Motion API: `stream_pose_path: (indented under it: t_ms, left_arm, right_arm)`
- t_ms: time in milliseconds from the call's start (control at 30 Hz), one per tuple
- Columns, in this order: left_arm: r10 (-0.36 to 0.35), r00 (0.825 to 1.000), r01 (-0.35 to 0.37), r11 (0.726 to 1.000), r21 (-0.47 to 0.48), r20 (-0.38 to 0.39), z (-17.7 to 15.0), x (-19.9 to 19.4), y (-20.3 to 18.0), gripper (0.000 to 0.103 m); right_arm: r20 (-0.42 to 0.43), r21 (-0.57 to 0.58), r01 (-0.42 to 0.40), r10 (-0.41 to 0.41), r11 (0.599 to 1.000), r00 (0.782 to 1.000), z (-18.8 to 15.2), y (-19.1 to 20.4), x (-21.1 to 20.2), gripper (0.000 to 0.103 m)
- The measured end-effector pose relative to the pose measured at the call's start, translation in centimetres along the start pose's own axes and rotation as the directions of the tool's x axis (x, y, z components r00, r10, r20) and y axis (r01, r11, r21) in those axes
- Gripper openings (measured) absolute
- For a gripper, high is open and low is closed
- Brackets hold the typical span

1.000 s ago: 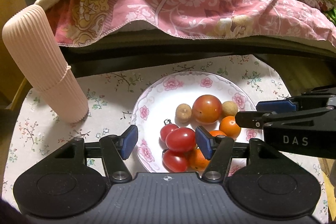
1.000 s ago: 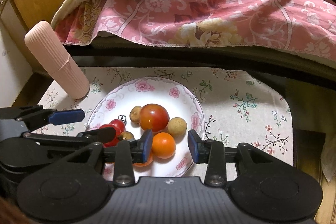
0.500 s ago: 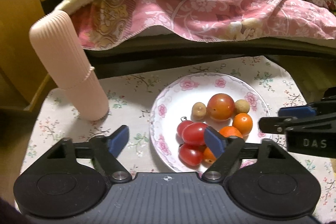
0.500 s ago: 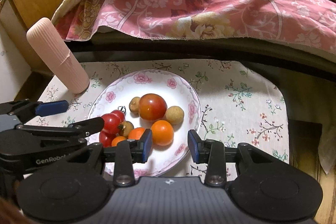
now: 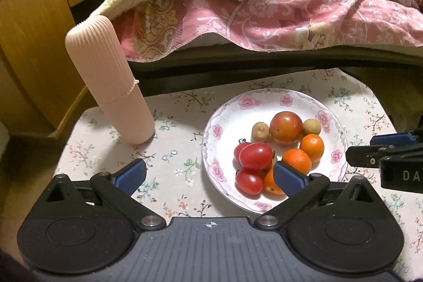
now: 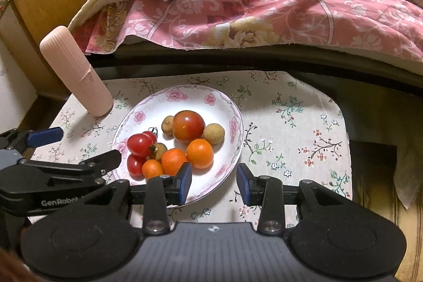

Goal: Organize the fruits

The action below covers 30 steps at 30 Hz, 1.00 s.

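Left gripper (image 5: 208, 176) fingers opening, nothing between; right gripper (image 6: 214, 184) fingers narrowly parted, empty. Fruits (image 5: 275, 149) piled on plate (image 5: 211, 149) just ahead of fingers. Tomatoes soft, smooth, roll easily; pinch gently across middle

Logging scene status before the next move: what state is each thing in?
Left claw: opening wide, nothing between its pads.
Right claw: narrow gap, empty, over the plate's rim.
Floral plate: loaded with fruit.
Large tomato: resting on the plate.
Pink ribbed case: upright, closed.
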<state>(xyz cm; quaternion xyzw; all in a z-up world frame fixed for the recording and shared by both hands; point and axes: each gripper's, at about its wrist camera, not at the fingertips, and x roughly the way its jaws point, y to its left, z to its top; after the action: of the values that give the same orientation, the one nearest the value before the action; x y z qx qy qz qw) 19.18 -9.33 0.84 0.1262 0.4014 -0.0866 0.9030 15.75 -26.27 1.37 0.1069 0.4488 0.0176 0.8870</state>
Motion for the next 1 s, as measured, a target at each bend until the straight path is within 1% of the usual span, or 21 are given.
stream_pose_path:
  t_ms: [167, 333, 500, 600, 667, 900, 1000]
  left_arm:
    - [0.035, 0.999, -0.035, 0.999, 0.019, -0.003, -0.2, -0.2, -0.2, 0.103]
    - [0.022, 1.0, -0.022, 1.0, -0.01, -0.002, -0.5, -0.7, 0.1, 0.103]
    - [0.06, 0.998, -0.06, 0.998, -0.012, 0.011, -0.8, -1.5, 0.2, 0.103]
    - [0.049, 0.999, -0.049, 0.999, -0.02, 0.007, -1.2, -2.0, 0.3, 0.103]
    - [0.028, 1.0, -0.028, 0.999, -0.02, 0.003, -1.4, -2.3, 0.3, 0.103]
    - [0.018, 1.0, -0.018, 1.0, -0.018, -0.009, -2.4, -3.2, 0.0, 0.103]
    - [0.007, 1.0, -0.007, 0.999, -0.036, -0.014, -2.8, -3.6, 0.2, 0.103]
  right_arm:
    - [0.002, -0.004, 0.008, -0.008, 1.0, 1.0, -0.3, 0.1, -0.3, 0.038]
    - [-0.002, -0.005, 0.012, -0.012, 1.0, 1.0, -0.7, 0.2, -0.5, 0.038]
    - [0.003, 0.0, 0.008, -0.008, 1.0, 1.0, -1.1, 0.2, -1.1, 0.038]
    - [0.007, 0.007, 0.003, -0.003, 1.0, 1.0, -1.5, 0.3, -1.7, 0.038]
    - [0.008, 0.01, 0.0, 0.0, 1.0, 1.0, -1.8, 0.4, -2.0, 0.038]
    - [0.014, 0.014, -0.004, 0.004, 1.0, 1.0, -3.1, 0.8, -3.4, 0.038]
    - [0.015, 0.027, -0.006, 0.005, 1.0, 1.0, -3.7, 0.8, -3.9, 0.038]
